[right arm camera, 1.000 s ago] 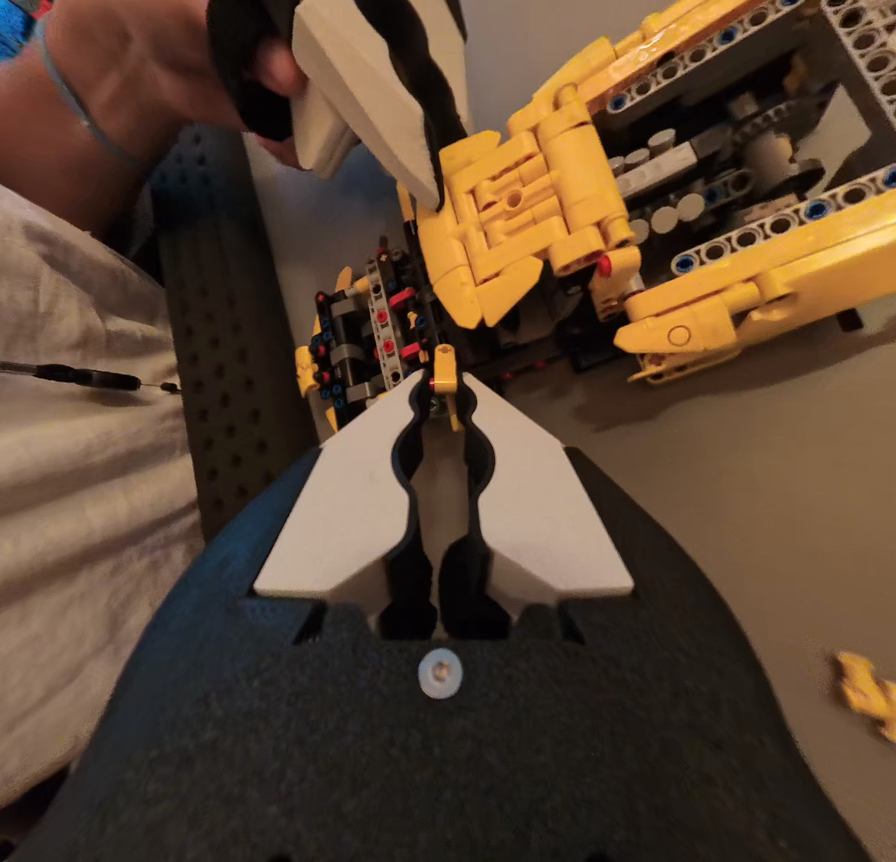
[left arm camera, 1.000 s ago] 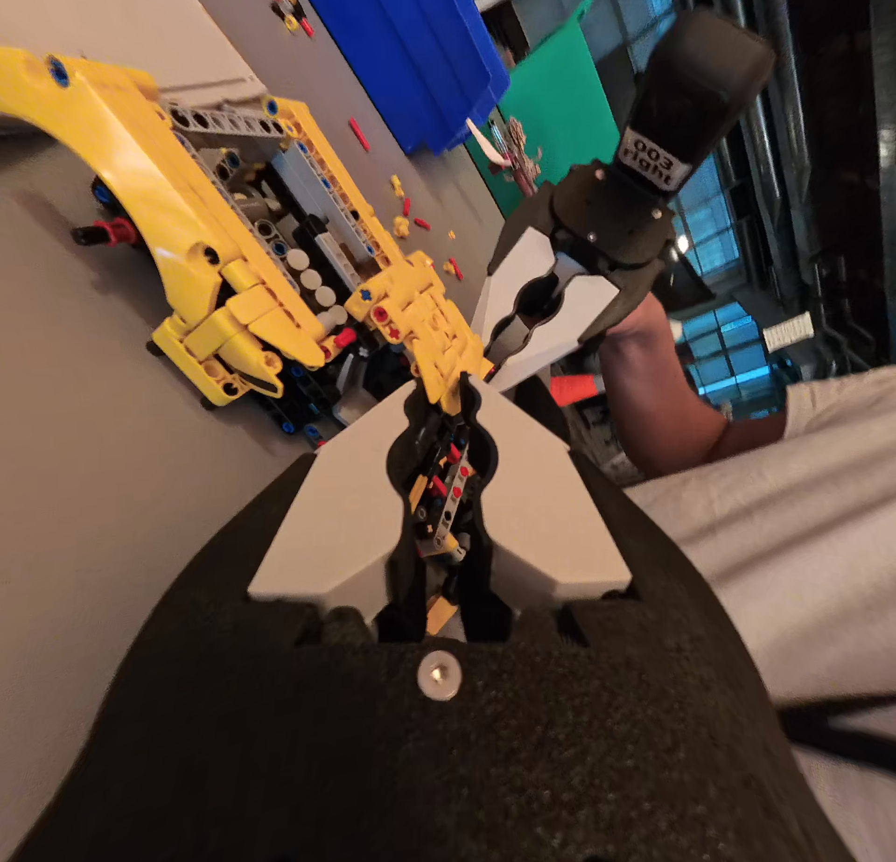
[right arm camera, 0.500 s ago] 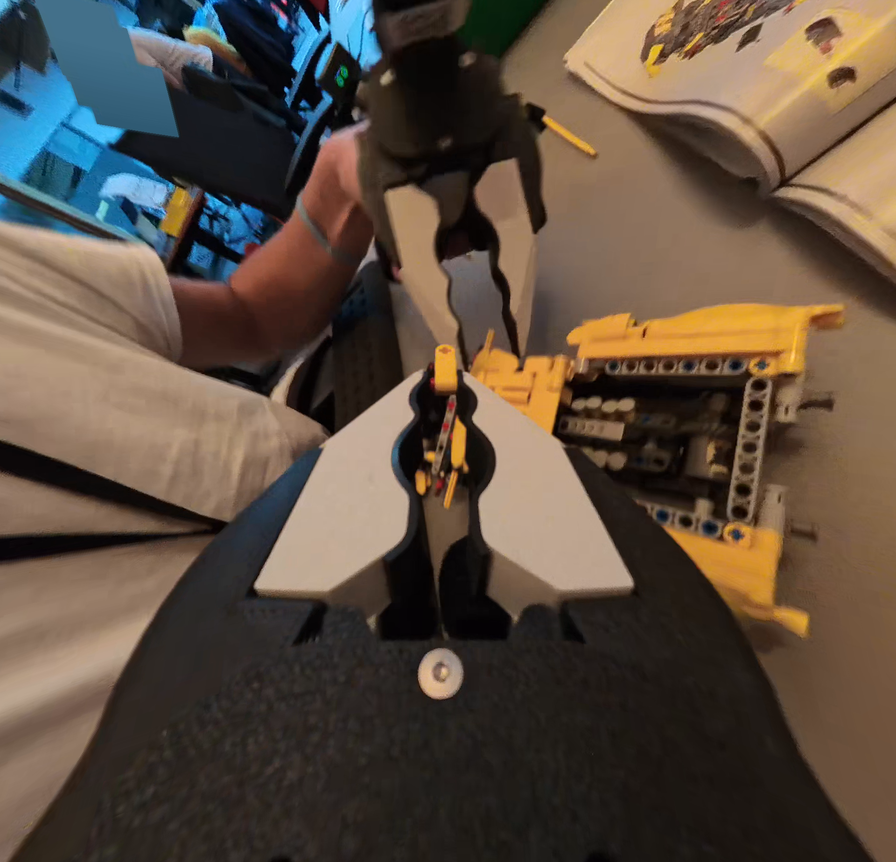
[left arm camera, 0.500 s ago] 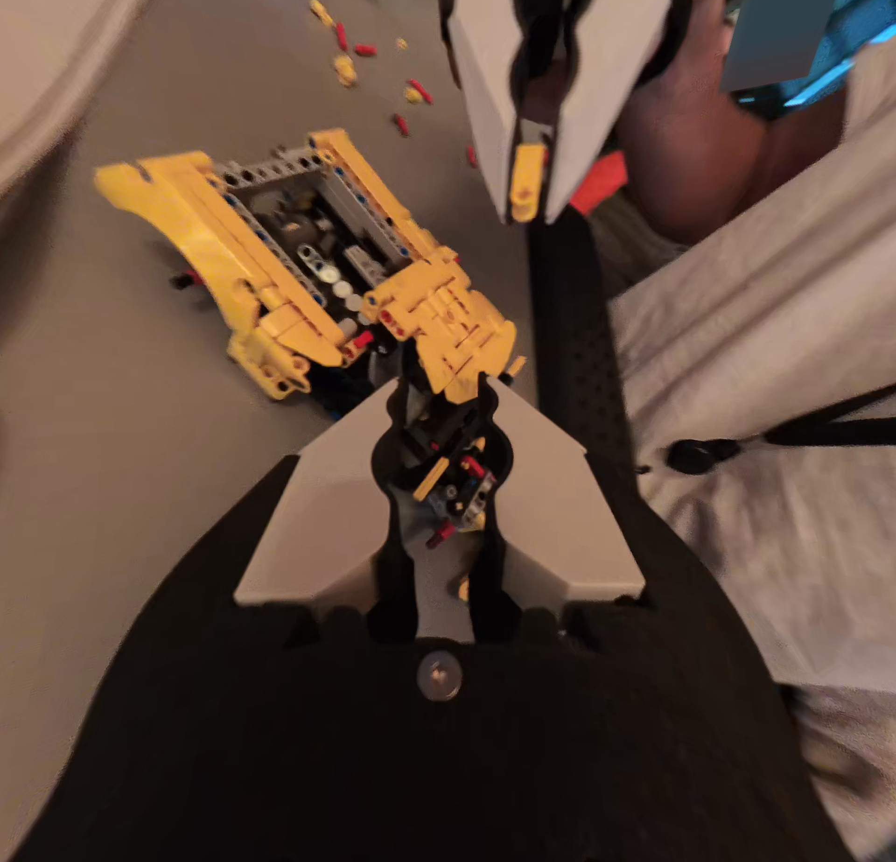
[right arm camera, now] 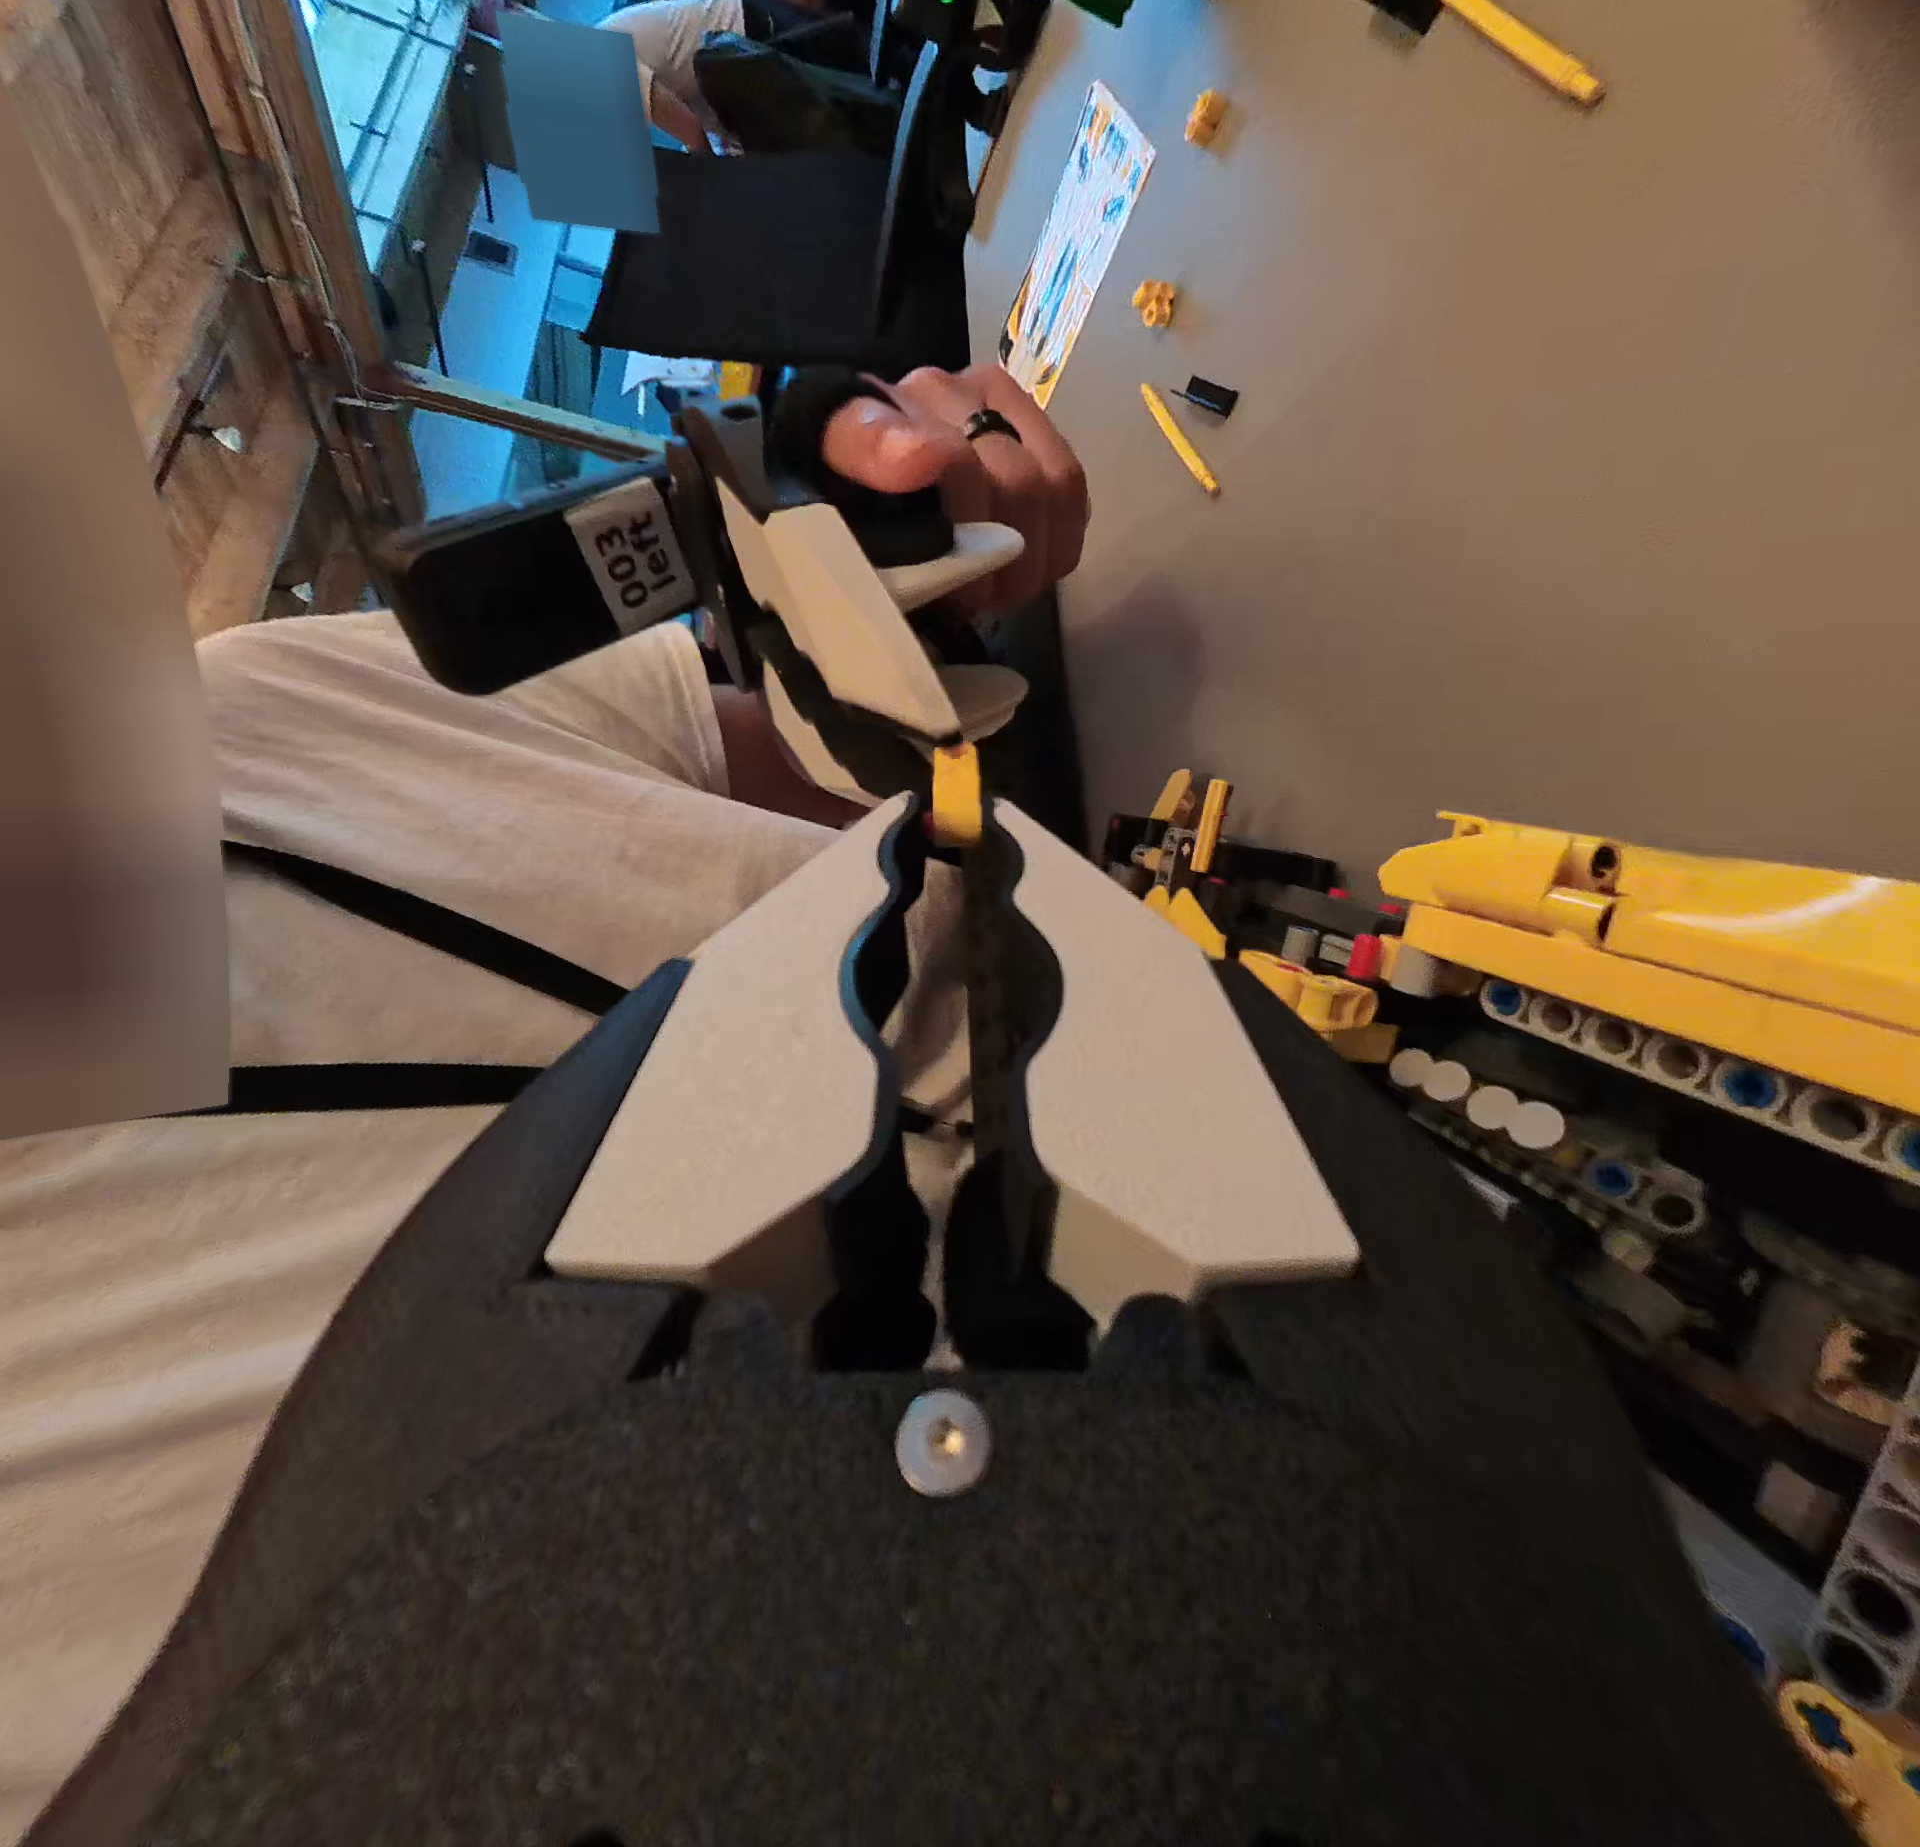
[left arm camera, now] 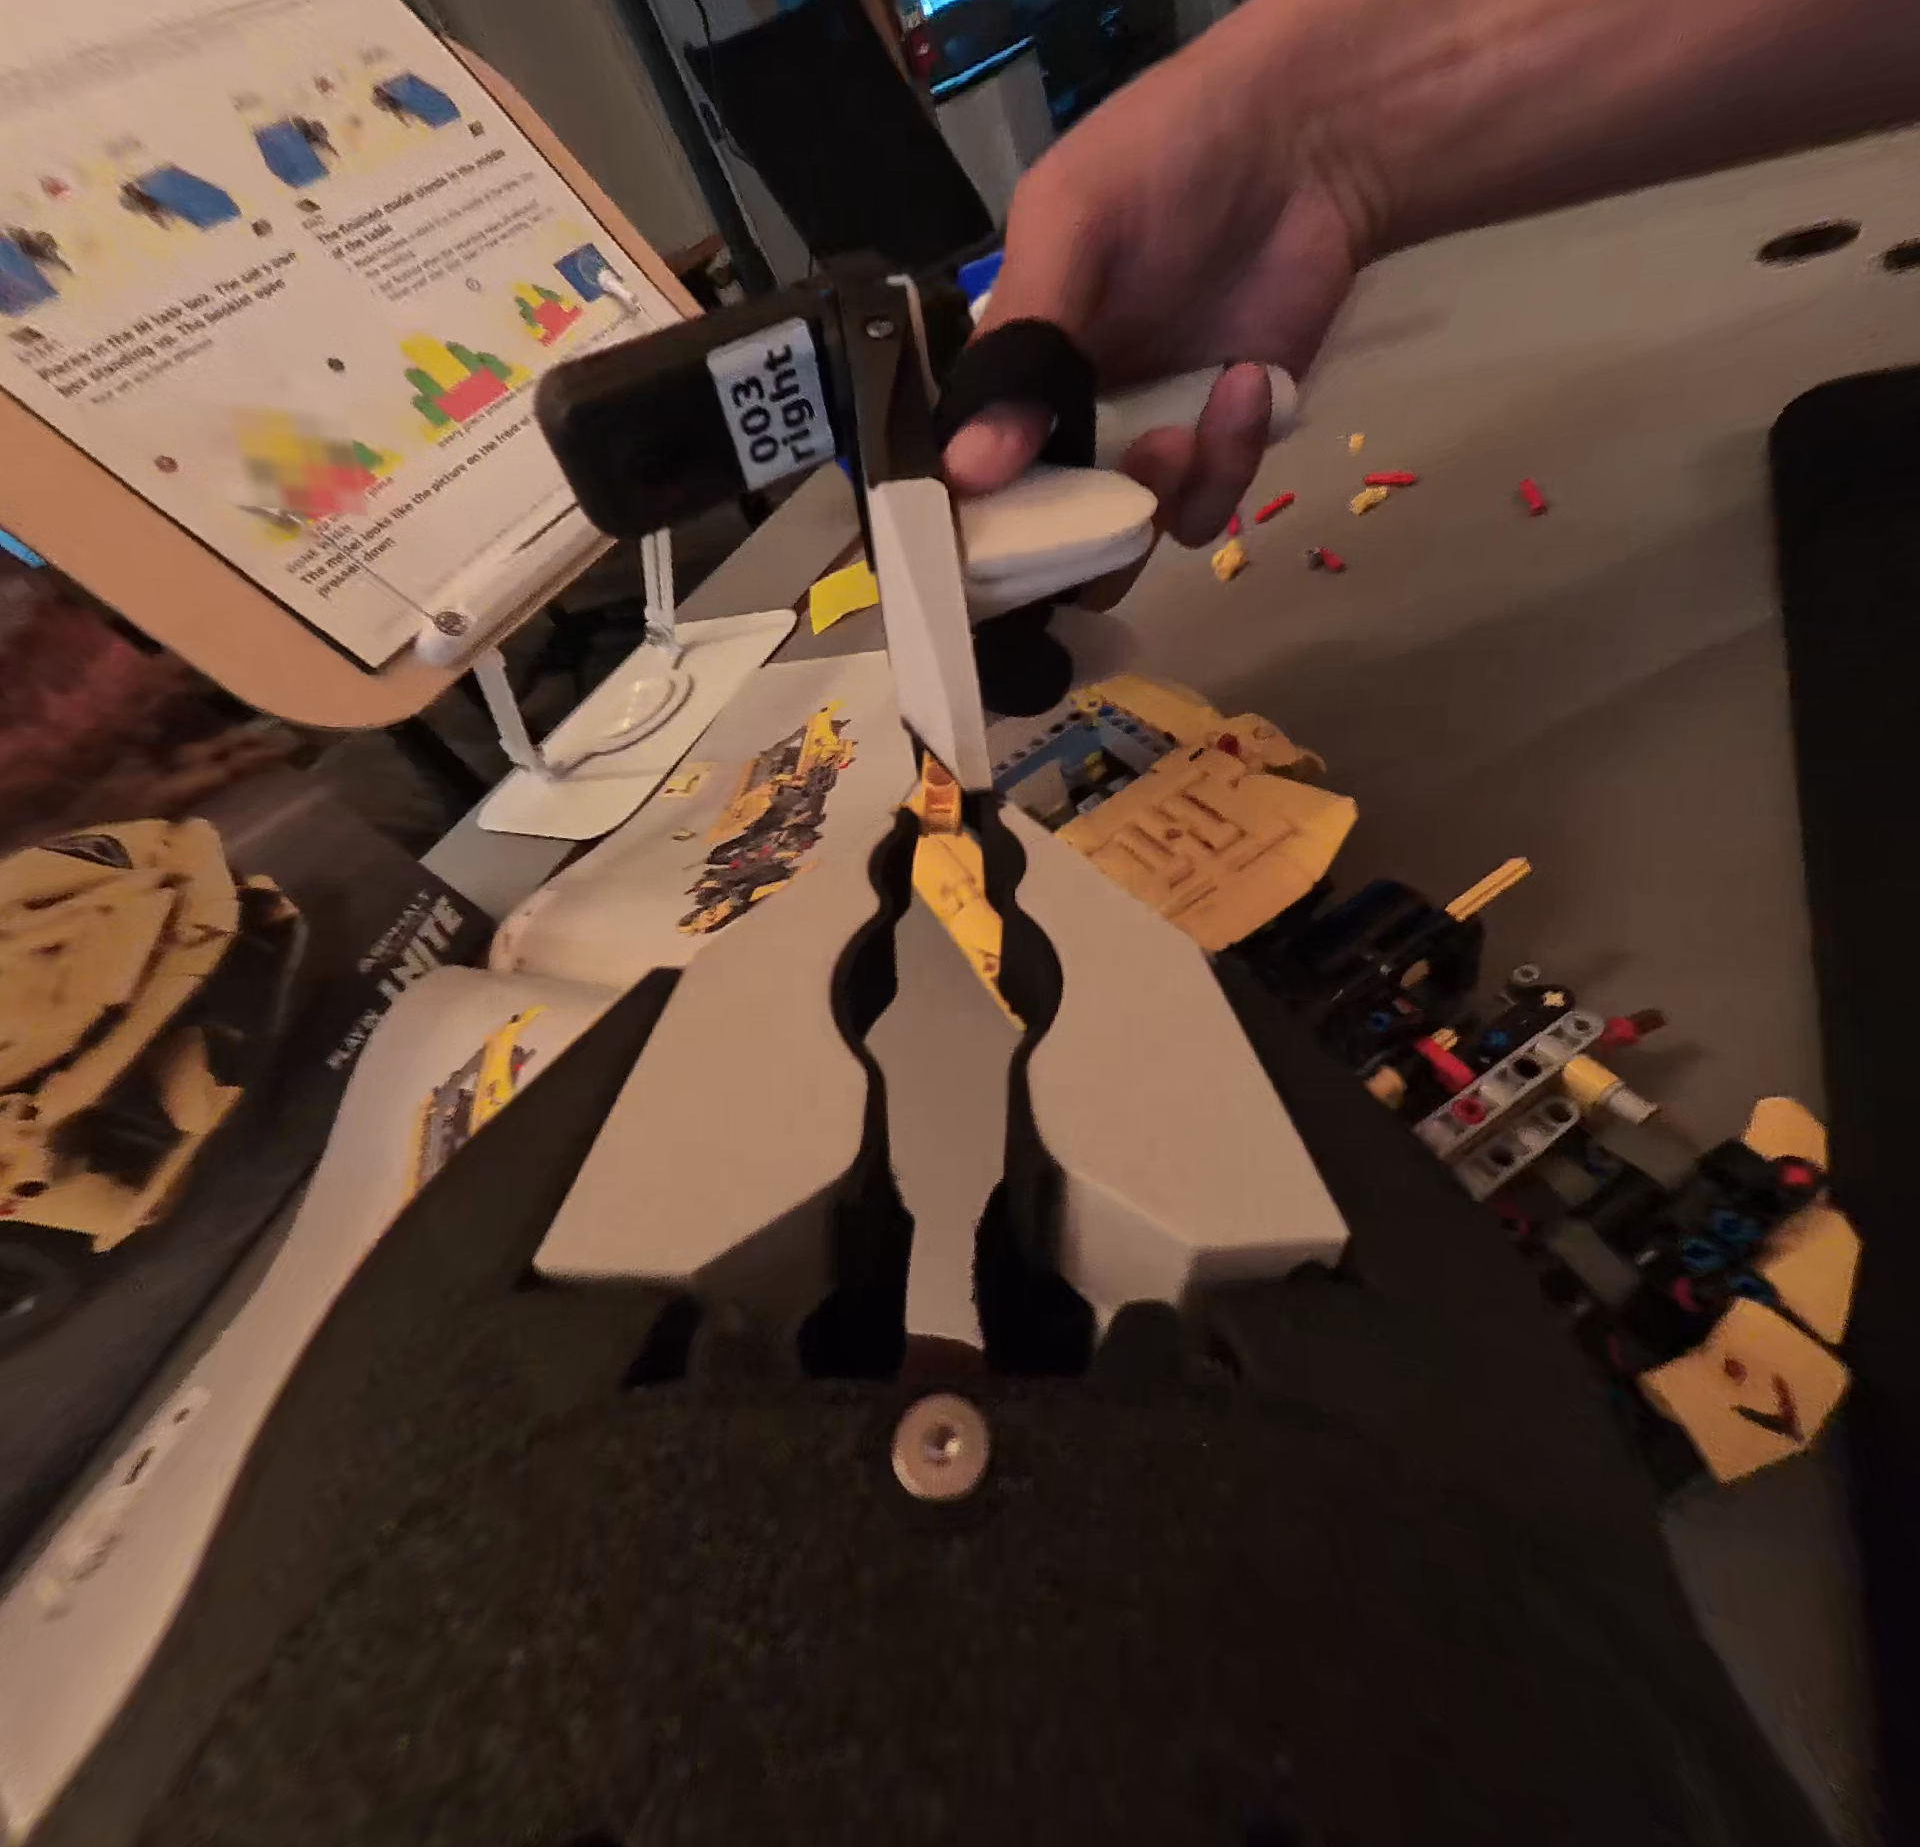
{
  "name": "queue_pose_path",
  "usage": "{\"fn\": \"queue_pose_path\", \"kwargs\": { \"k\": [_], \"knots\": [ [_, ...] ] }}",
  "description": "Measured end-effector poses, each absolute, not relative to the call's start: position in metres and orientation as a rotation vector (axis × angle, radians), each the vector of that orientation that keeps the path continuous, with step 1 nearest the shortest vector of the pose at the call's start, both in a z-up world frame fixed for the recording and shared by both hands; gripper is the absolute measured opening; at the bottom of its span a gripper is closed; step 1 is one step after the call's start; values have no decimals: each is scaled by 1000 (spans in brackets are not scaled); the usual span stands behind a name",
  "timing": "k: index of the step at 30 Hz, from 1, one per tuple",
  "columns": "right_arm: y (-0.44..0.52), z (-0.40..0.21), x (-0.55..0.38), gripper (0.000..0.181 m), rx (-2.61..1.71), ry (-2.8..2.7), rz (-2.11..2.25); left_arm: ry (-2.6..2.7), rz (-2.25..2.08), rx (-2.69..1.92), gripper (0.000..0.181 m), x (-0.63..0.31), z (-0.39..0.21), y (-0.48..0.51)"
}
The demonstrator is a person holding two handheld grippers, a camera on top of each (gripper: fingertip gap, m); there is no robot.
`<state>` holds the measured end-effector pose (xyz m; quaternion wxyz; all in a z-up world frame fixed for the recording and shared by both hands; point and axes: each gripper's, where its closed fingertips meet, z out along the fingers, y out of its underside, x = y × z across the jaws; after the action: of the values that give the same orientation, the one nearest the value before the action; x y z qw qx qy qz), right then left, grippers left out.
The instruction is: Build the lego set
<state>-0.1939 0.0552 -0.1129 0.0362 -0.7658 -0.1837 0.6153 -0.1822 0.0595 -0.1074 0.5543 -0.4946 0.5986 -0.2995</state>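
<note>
Both grippers' tips on one small yellow piece (right arm camera: 956, 795), lengthwise between them.

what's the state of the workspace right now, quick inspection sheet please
surface: grey table, loose parts scattered.
job's things: yellow lego model on table; small yellow piece between both grippers' tips; open instruction booklet.
clutter: red and yellow bits, sticker sheet, yellow axle.
grippers: right gripper shut on the piece; left gripper touching it, grip unclear.
cables: nothing seen.
surroundings: sheet on a stand, dark chair.
</note>
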Motion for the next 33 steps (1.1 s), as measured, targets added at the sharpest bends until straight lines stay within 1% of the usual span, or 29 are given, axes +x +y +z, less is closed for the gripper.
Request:
{"fn": "queue_pose_path", "kwargs": {
  "k": [4, 6, 10, 11, 13, 15, 20, 23, 30, 33],
  "knots": [
    [45, -118, -196, 9, -2412, -683, 1848, 1447, -704, -1152, 13, -183, -112, 54],
    [45, -116, -197, 8, -2408, -687, 1860, 1441, -705, -1146, 8, -184, -110, 53],
    [43, -118, -195, 8, -2422, -738, 1813, 1441, -697, -1152, 8, -183, -111, 52],
    [43, -116, -195, 9, -2406, -763, 1803, 1431, -705, -1147, 8, -182, -110, 51],
    [46, -117, -193, 19, -2400, -781, 1733, 1422, -687, -1140, 8, -182, -109, 50],
    [51, -113, -192, 19, -2352, -777, 1697, 1440, -663, -1138, 8, -182, -113, 49],
    [43, -117, -192, 17, -2378, -864, 1672, 1498, -635, -1097, 8, -180, -118, 42],
    [41, -123, -190, 8, -2419, -922, 1624, 1517, -631, -1080, 8, -178, -120, 39],
    [42, -125, -190, 7, -2448, -985, 1588, 1475, -649, -1140, 8, -179, -121, 41],
    [51, -136, -182, 7, -2538, -1083, 1420, 1414, -719, -1272, 10, -182, -131, 46]
  ]
}}
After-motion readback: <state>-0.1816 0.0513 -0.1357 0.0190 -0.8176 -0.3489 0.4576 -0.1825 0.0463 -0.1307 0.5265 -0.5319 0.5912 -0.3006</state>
